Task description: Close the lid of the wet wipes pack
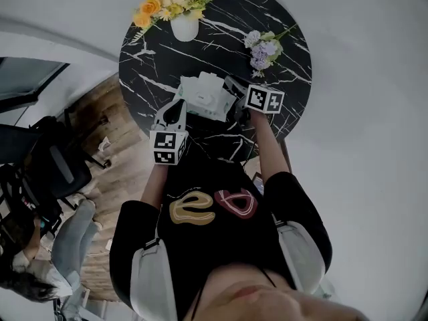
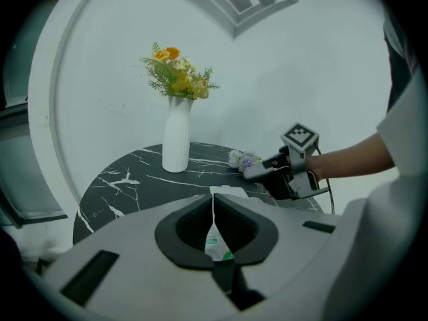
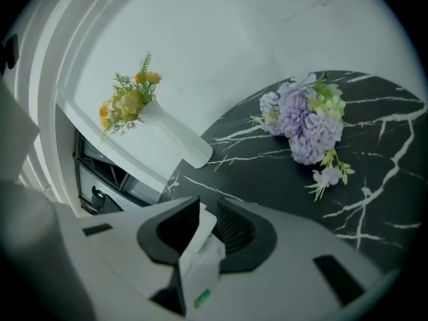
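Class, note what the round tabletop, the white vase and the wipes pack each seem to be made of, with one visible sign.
Tabletop: marble or a marble-look surface, smooth; black with irregular white veins.
Vase: probably ceramic, perhaps plastic, matte; opaque even white, rigid shape.
Wipes pack: soft plastic film, white with green print; its thin edge folds flat and creases.

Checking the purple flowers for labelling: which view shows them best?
The right gripper view: the purple flowers appear large, petals and stems distinct. The head view shows them small from above; the left gripper view shows only a small distant cluster.
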{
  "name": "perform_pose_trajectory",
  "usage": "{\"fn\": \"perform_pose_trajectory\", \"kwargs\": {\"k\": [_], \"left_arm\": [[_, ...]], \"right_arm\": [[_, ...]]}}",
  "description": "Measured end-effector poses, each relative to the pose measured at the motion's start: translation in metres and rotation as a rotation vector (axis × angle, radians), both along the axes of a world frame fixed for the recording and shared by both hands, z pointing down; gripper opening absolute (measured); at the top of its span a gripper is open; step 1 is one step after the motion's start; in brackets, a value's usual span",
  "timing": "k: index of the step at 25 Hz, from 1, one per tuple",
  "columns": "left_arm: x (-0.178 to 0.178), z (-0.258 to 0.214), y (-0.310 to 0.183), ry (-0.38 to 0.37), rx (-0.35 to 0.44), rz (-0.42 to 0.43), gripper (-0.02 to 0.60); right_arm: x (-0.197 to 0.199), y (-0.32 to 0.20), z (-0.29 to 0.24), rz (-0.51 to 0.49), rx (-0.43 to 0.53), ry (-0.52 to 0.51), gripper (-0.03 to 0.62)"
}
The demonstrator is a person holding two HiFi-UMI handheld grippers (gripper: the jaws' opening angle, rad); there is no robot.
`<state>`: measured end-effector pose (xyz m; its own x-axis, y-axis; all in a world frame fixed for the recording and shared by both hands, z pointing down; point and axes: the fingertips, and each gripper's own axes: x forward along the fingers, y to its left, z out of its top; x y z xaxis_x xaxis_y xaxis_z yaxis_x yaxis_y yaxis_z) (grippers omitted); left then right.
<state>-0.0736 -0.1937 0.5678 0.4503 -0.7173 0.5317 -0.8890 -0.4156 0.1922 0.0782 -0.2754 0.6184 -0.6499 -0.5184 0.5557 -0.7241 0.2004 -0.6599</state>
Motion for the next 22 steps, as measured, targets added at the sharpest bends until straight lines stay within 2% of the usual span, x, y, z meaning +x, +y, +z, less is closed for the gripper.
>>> {"fn": "perform_pose_trajectory", "kwargs": {"k": [10, 14, 22], "left_arm": [[-0.012, 0.018, -0.004, -0.003, -0.061, 0.008, 0.021], [-0.012, 0.022, -0.006, 0.003, -0.074, 0.013, 0.02], [-0.009, 0.034, -0.009, -0.025, -0.106, 0.01, 0.02]], "right_arm": [[-0.012, -0.01, 0.026, 0.006, -0.13, -0.087, 0.076], [-0.012, -0.01, 0.033, 0.012, -0.168, -0.09, 0.075], [-0.018, -0.006, 0.035, -0.043, -0.22, -0.141, 0.068]]}}
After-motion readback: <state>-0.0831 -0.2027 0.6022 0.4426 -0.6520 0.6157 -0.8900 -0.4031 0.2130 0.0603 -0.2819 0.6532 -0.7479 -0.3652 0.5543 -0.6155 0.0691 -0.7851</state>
